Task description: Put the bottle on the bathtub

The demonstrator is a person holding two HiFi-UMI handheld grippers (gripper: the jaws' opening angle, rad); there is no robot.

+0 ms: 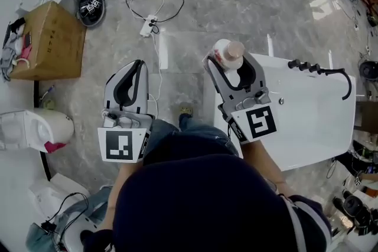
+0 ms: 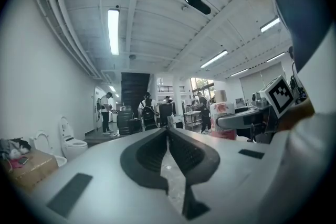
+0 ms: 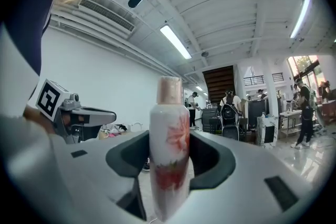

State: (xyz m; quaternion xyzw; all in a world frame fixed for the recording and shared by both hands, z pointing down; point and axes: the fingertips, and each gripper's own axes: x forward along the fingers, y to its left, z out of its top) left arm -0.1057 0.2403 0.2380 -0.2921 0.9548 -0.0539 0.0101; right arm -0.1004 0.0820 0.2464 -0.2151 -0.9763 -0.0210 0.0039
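Right tool (image 1: 230, 63) clamping upright bottle (image 1: 228, 51), at bathtub (image 1: 313, 121) edge, left tool (image 1: 139, 64) closed

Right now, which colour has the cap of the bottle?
Pale pink cap on a white bottle with red flowers; right gripper view shows it best.
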